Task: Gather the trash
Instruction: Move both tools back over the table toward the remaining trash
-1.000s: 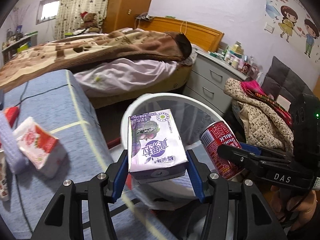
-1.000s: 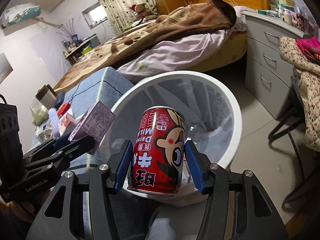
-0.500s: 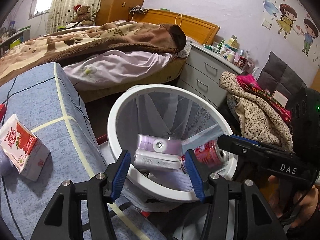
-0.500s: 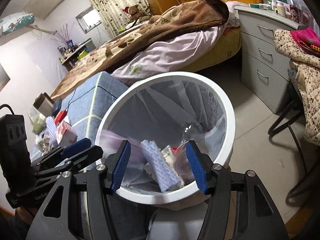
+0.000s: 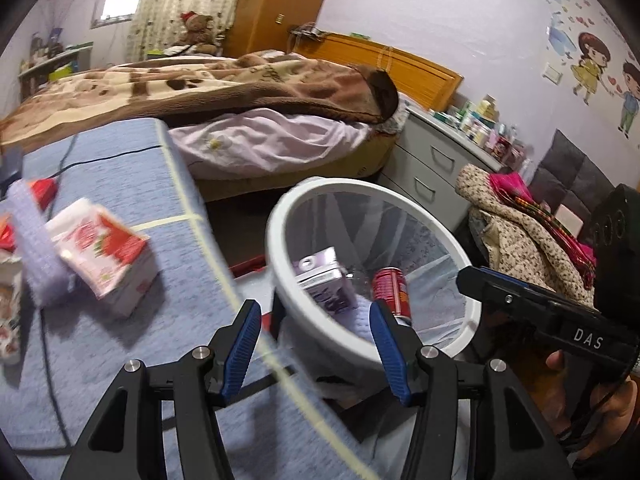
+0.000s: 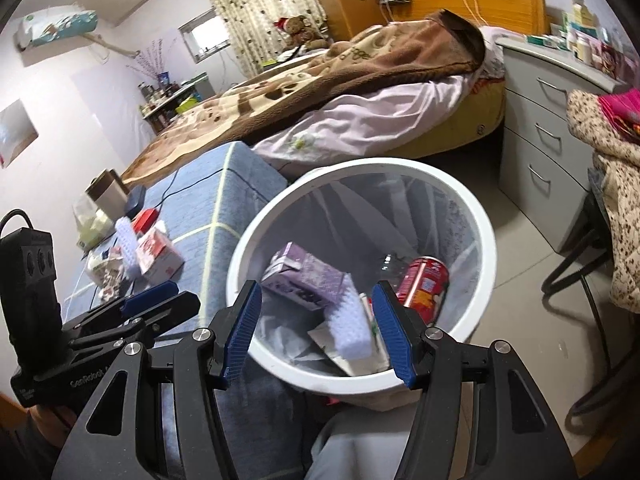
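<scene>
A white round trash bin (image 5: 280,264) (image 6: 486,240) with a clear liner stands beside the blue table. Inside lie a purple milk carton (image 5: 326,284) (image 6: 304,274), a red drink can (image 5: 392,292) (image 6: 426,280) and a pale purple sponge (image 6: 352,326). My left gripper (image 5: 314,344) is open and empty above the table's edge, at the bin's near rim. My right gripper (image 6: 318,330) is open and empty above the bin's near rim. On the table lie a red and white strawberry carton (image 5: 106,256) (image 6: 158,254) and a purple sponge (image 5: 34,248) (image 6: 126,246).
The blue-covered table (image 5: 120,184) (image 6: 216,200) also carries wrappers, a red object and a cable at its left. A bed (image 5: 240,112) lies behind. A grey drawer unit (image 6: 548,128) and a chair draped with clothes (image 5: 528,236) stand to the right.
Both grippers opened and dropped the purple carton and the red can into the bin. The left gripper has since swung left, toward the table.
</scene>
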The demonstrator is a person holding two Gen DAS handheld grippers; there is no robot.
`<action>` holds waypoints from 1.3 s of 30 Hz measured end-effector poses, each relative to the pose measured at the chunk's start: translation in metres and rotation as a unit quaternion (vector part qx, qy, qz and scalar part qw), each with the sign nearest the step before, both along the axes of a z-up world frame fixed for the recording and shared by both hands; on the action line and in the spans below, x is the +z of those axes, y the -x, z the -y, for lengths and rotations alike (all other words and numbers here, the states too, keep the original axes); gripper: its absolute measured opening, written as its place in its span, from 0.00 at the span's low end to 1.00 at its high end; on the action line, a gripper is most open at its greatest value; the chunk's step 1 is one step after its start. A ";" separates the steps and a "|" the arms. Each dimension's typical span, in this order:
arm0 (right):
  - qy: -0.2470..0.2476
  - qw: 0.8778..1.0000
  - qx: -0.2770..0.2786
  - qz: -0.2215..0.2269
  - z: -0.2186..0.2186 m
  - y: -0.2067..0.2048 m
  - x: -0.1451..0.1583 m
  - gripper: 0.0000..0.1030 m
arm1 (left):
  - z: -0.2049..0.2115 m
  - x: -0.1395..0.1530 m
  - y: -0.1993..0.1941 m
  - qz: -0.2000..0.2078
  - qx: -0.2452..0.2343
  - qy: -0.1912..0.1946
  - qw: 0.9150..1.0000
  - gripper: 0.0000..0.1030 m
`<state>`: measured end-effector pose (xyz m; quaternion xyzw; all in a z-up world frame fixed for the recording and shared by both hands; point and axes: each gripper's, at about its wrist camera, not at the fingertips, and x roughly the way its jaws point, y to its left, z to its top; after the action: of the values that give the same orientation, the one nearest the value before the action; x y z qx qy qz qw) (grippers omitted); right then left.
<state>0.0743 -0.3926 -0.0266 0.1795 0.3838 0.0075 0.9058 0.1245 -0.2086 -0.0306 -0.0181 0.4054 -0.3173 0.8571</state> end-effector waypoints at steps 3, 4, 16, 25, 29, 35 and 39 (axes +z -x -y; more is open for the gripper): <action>0.001 1.000 0.015 0.002 -0.010 -0.001 0.001 0.58 | -0.014 0.000 0.004 0.001 0.021 -0.003 1.000 0.54; 0.001 1.000 0.020 0.003 -0.013 -0.001 0.002 0.58 | -0.018 0.000 0.006 0.003 0.028 -0.004 1.000 0.54; 0.009 0.995 0.102 0.008 -0.066 -0.009 0.002 0.58 | -0.086 -0.004 0.020 0.002 0.103 -0.015 0.995 0.55; 0.018 0.989 0.147 0.010 -0.096 -0.019 0.004 0.58 | -0.135 -0.003 0.025 0.006 0.161 -0.018 0.987 0.55; 0.024 0.987 0.160 0.014 -0.105 -0.023 0.006 0.58 | -0.152 -0.001 0.022 0.009 0.180 -0.019 0.983 0.55; 0.026 0.985 0.169 0.021 -0.113 -0.030 0.010 0.58 | -0.175 0.003 0.007 0.016 0.212 -0.026 0.977 0.55; 0.029 0.984 0.174 0.023 -0.118 -0.036 0.012 0.58 | -0.188 0.003 -0.004 0.016 0.228 -0.030 0.973 0.55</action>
<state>0.1101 -0.2745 -0.0149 0.0834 0.3882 0.1581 0.9041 0.1285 -0.0201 -0.0272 -0.0787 0.3859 -0.1017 0.9135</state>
